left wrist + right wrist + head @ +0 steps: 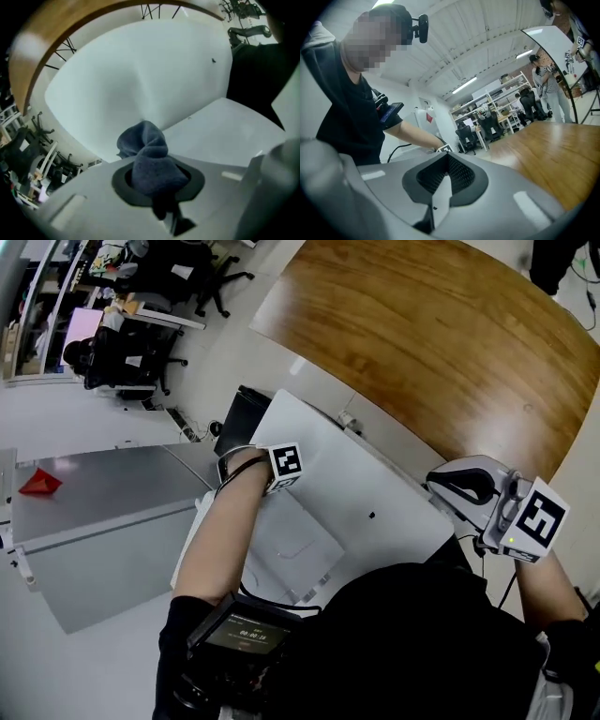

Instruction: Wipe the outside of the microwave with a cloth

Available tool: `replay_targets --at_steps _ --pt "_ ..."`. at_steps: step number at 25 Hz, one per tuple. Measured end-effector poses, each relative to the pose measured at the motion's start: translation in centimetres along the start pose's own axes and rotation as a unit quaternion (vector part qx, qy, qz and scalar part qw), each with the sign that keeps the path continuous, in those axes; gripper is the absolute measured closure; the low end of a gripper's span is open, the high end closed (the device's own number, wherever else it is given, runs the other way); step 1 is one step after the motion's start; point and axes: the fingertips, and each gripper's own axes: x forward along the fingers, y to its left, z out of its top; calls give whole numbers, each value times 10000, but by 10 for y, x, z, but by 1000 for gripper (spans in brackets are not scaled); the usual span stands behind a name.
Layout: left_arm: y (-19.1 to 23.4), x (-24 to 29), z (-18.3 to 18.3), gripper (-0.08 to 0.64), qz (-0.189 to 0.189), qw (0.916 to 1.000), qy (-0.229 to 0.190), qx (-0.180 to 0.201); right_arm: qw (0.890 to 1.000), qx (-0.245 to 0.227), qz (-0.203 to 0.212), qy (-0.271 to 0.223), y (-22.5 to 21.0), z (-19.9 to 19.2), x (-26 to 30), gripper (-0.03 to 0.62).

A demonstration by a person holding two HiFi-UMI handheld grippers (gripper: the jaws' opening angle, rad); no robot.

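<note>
Firmly, left gripper (157,182) clamps cloth (143,140) by microwave (140,79); right gripper (443,183) closed.

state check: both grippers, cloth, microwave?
left gripper: shut on the cloth.
cloth: bunched, free end at the microwave's top edge.
right gripper: shut, empty, off to the microwave's side.
microwave: white shell in view; door state can't be told.
</note>
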Motion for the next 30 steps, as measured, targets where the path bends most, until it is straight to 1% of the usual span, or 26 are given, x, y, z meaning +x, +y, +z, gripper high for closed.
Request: replay_targets --at_steps 2,4,6,7,9,10,12,13,14,15,16,18,20,23,26,28,30 --pt "2 17 14 508 -142 9999 32 77 9999 84 -127 69 -5 -8 -8 588" --pt "0 26 25 508 -218 9994 -158 219 9997 156 -195 77 -6 -9 -10 588" --pt "-9 13 27 508 -152 9981 -463 388 9995 268 -166 53 -4 -4 -10 588" --pt "-18 -6 24 506 -96 9967 -671 437 9995 296 -109 29 -2 -1 -8 588" --pt "-43 -63 5 506 137 9928 -1087 482 9998 200 64 -53 2 7 -2 588" --pt "-55 -93 -10 506 326 9906 -1223 511 9997 161 174 -88 6 11 4 588" --pt "-78 -138 -44 506 721 9864 -1331 643 9989 121 422 -142 15 18 23 588" --pt "-87 -149 -59 506 825 9855 -1296 714 9983 94 552 -169 19 22 34 588" --pt "-95 -151 -72 506 822 9864 -1202 756 9975 62 677 -197 23 26 45 588" --pt "-102 -145 -80 506 712 9885 -1090 763 9966 33 792 -224 26 29 54 588" --pt "-107 -134 -83 506 525 9908 -1000 740 9957 12 889 -245 28 32 62 588" --pt "-108 -111 -74 506 221 9933 -909 685 9946 5 1006 -259 29 33 70 588" --pt "-99 -95 -58 506 86 9949 -720 700 9947 25 1000 -229 25 30 68 588" --pt "-81 -65 -33 506 -168 9967 -285 738 9967 64 792 -149 12 21 56 588" --pt "-64 -24 0 508 -397 9960 79 793 9989 162 449 -13 -3 5 31 588" --pt "-58 -2 18 508 -479 9946 319 863 9994 266 190 79 -9 -6 10 588" --pt "-55 14 30 508 -464 9933 479 943 9992 384 -51 104 -13 -14 -8 588"
